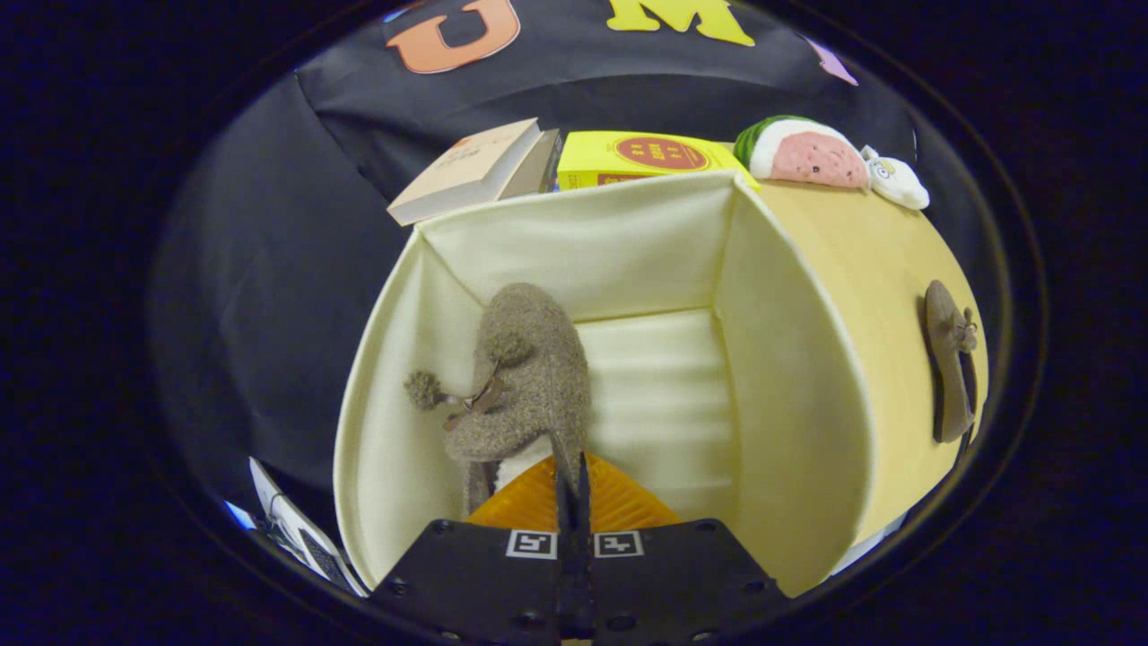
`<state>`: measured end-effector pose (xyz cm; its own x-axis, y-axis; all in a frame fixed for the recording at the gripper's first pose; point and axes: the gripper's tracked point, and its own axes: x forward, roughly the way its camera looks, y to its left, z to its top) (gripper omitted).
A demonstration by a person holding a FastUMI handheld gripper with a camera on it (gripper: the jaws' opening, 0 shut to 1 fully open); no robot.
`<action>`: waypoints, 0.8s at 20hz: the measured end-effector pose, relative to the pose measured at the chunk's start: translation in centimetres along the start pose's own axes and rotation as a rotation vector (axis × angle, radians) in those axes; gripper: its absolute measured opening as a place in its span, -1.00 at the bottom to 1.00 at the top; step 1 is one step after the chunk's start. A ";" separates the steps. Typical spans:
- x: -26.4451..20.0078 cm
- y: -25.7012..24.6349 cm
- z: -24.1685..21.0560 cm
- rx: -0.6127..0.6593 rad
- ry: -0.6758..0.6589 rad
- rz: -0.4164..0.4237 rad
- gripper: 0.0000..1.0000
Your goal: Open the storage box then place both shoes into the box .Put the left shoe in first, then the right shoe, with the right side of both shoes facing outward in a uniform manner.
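- We see the storage box [789,377] already open, its cream walls bare, so step 1 looks done.
- 1 shoe [529,377] hangs inside the box near its left wall, toe down, not yet let go.
- The other shoe [949,372] waits on the table [870,260], well apart from the box; it is left to do.
- Our gripper [571,480] points down into the box, fingers pinched together on the first shoe's heel edge.

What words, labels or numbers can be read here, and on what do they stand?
Book: cover print, too blurred to read.
Yellow box: red round mark with print, too small to read.
Gripper, shut on the shoe inside the storage box: two square markers, no words.
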<state>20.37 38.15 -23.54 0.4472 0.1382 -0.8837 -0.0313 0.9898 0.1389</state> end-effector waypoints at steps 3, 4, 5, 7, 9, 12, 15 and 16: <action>0.9 0.1 -0.2 -0.010 0.039 -0.008 -0.97; 0.8 0.1 -0.1 -0.018 0.039 -0.008 -0.97; 0.8 0.2 -0.1 -0.027 0.041 -0.005 -0.98; 0.5 0.8 0.4 -0.054 0.023 0.028 -0.86; -1.4 0.3 1.1 -0.080 -0.012 0.026 -0.49; -4.7 -0.3 1.8 -0.082 -0.062 0.047 -0.33; -9.3 -2.6 3.6 -0.113 -0.157 0.031 0.19; -10.5 -3.2 4.0 -0.119 -0.182 0.030 0.37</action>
<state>19.38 33.40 -12.91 0.5984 0.1695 -0.7831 -0.1475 0.9840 0.1003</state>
